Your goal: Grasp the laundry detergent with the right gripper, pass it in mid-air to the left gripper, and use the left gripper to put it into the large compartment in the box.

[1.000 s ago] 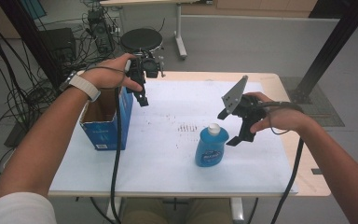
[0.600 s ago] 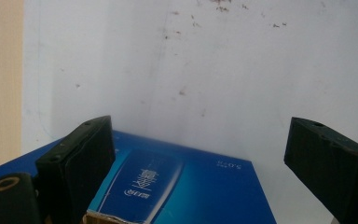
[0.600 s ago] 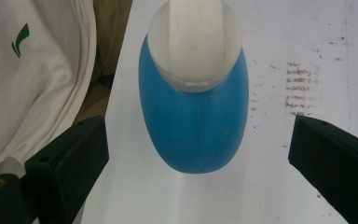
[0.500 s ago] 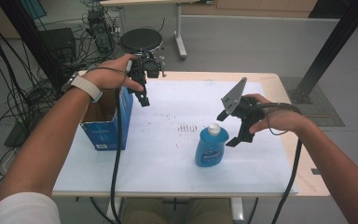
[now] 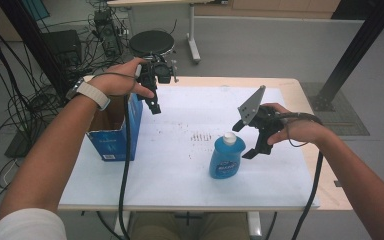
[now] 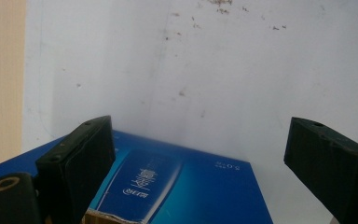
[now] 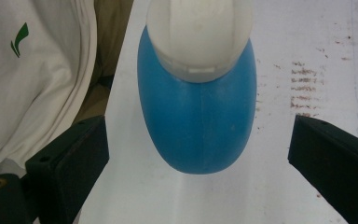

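both claws gape, right claw (image 5: 250,139) by bottle (image 5: 227,157) (label blurred), left claw (image 5: 152,102) over box (image 5: 115,135).

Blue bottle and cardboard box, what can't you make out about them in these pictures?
- Blue bottle: label print too small in the high view; in the right gripper view it shows from above and its white cap is cut off by the top edge.
- Cardboard box: contents hidden in the high view by its own walls and the left forearm; in the left gripper view the bottom edge cuts it off.
- Right tool: open beside the bottle; contact cannot be judged.
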`<state>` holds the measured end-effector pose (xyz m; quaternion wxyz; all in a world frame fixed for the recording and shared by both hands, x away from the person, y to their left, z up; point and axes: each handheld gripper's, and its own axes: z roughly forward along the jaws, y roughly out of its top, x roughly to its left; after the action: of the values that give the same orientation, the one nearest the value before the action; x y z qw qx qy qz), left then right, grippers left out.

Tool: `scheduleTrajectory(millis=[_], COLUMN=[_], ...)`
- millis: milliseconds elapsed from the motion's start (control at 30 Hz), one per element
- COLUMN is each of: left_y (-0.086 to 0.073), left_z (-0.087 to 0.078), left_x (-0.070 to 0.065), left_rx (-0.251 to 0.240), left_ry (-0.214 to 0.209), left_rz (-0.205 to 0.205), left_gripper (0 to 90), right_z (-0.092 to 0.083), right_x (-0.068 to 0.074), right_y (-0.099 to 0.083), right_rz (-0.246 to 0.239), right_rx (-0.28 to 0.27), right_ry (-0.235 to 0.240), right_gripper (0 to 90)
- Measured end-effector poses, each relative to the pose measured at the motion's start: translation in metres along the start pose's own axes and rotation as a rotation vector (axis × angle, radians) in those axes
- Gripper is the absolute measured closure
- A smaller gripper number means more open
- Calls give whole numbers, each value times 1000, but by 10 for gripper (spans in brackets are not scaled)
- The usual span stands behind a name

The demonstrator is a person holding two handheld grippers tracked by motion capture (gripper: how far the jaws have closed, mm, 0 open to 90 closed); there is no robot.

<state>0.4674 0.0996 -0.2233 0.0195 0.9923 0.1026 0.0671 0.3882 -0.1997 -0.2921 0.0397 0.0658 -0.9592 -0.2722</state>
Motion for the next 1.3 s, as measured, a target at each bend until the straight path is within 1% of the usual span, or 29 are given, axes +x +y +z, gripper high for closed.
scheduleTrajectory(millis=[100,300,567,633,700,767,800,900,967,1000,1167,1200,1300], left_y=[0,1,2,2,2,2,3,3,3,3,3,3,3], left_z=[0,1,1,1,1,2,2,2,2,2,2,2,2], left_x=[0,-1,-2,-2,-2,-2,-2,-2,-3,-3,-3,-3,-3], left_rx=[-2,-5,-5,-5,-5,-4,-4,-5,-6,-6,-5,-5,-3], left_ry=[0,-1,0,-1,-1,-1,-1,0,-2,-2,-2,-2,-2], left_rz=[-1,-2,-3,-4,-5,-5,-4,-4,-6,-6,-8,-7,-9], left_gripper=[91,91,91,91,91,91,91,91,91,91,91,91,91], right_z=[2,3,10,12,12,14,15,16,17,18,19,20,22], right_x=[0,-1,-1,-1,-1,-3,-3,-2,-2,-4,-4,-4,-2], right_y=[-1,-1,-8,-10,-11,-13,-14,-14,-14,-14,-13,-14,-16], right_rz=[-1,-5,1,7,7,-7,-6,8,2,-10,-19,-17,-5], right_rx=[4,-5,-36,-60,-65,-83,-87,-83,-90,-95,-106,-120,-114], right_ry=[-1,-4,6,8,11,11,14,15,14,15,4,6,13], right_gripper=[49,50,50,49,49,49,48,47,47,47,50,51,52])
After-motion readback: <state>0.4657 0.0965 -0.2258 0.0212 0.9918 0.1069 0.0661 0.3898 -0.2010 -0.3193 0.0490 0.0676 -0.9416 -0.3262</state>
